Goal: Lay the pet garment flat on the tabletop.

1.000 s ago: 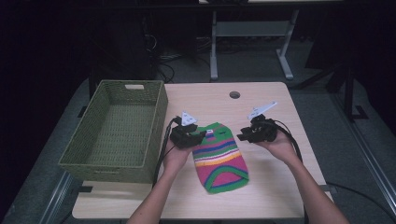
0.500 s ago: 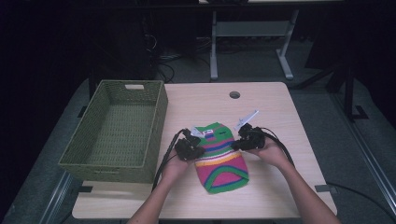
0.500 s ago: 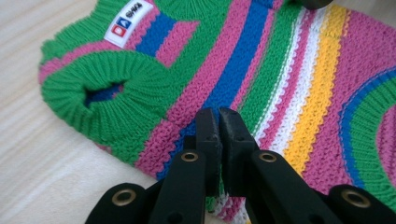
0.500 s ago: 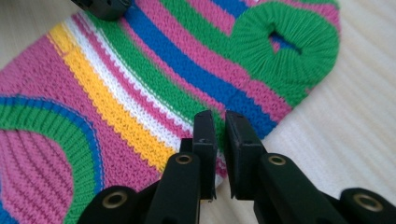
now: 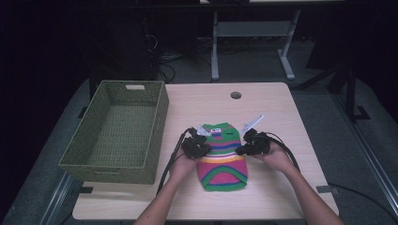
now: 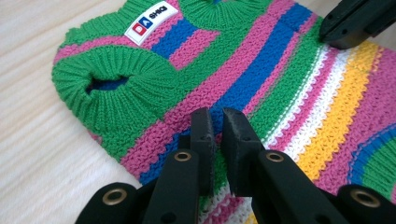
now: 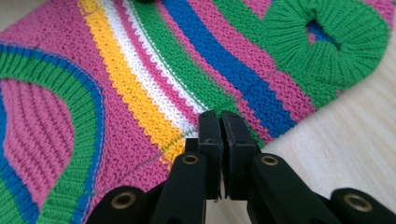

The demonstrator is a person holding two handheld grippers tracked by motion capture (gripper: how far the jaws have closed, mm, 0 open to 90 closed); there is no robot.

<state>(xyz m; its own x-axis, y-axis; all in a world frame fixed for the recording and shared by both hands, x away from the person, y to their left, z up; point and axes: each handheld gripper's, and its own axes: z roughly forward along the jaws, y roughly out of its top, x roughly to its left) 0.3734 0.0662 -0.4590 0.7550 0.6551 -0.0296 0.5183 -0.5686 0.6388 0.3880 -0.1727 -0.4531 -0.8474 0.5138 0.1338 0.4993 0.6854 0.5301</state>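
**Operator:** Report the status of both tongs, nearest items first.

**Inspector:** Left tongs [image 6: 217, 119]: jaws have just been closing and now pinch a fold of the striped knit sweater [image 5: 222, 157] at its left edge, just below the green ribbed armhole. A narrow slot remains between the jaws, with knit fabric in it. Right tongs [image 7: 220, 122]: jaws have likewise just been closing and stand pressed together on the sweater's opposite edge, at the white and yellow stripes (beside bare wood).

**Operator:** Position of the garment?

**Inspector:** It lies flat on the wooden surface [image 5: 281, 108], near the person's edge, hem toward the person and collar away. The left tongs [image 5: 196, 147] and right tongs [image 5: 251, 145] flank it at mid-height, one hand on each.

**Operator:** Items beyond it?

**Inspector:** A green woven basket [image 5: 119, 133] stands on the surface's left part, just beside the sweater. A round cable port [image 5: 235, 95] sits near the far edge.
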